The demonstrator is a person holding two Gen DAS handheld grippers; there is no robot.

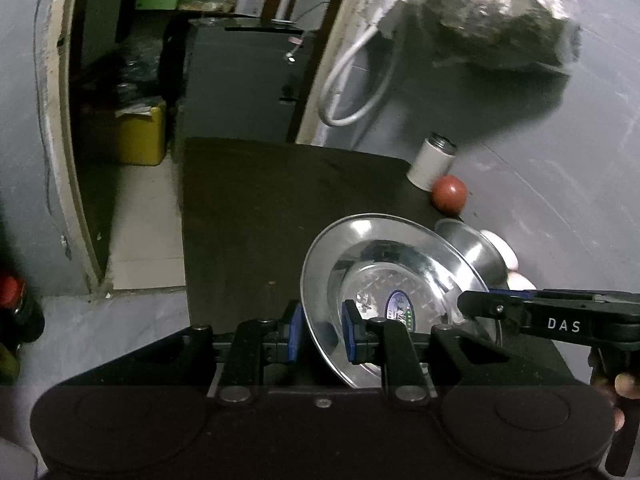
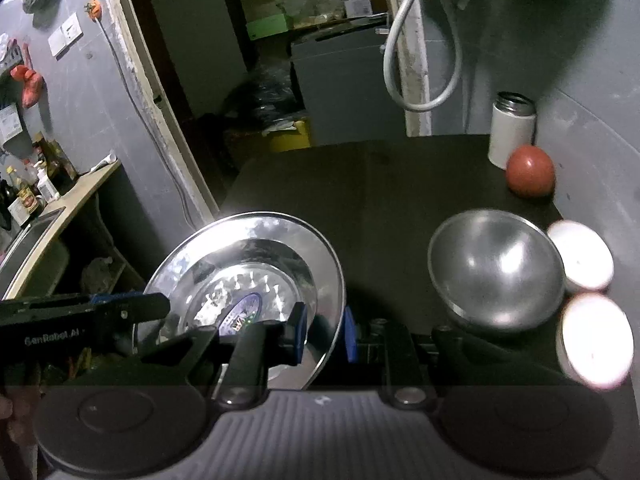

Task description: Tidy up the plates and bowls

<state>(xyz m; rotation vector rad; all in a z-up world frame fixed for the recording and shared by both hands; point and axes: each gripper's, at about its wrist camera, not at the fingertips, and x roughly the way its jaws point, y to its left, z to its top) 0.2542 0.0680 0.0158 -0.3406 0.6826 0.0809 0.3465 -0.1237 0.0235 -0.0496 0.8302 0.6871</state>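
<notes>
A steel plate (image 1: 392,276) with a blue oval sticker in its well is held tilted over the dark table (image 1: 260,220). My left gripper (image 1: 320,330) is shut on the plate's near-left rim, blue pads on either side. My right gripper (image 2: 325,334) is shut on the opposite rim of the same plate (image 2: 248,264). Each gripper shows in the other's view: the right gripper (image 1: 476,308) at the plate's right edge, the left gripper (image 2: 160,306) at its left. A steel bowl (image 2: 496,272) stands on the table to the right, with two small white bowls (image 2: 582,256) beside it.
A white canister (image 2: 512,132) and a red ball (image 2: 530,172) stand at the table's far right corner by the grey wall. A doorway with a dark cabinet (image 1: 240,80) and a yellow bin (image 1: 140,136) lies beyond. A counter with bottles (image 2: 44,196) is at the left.
</notes>
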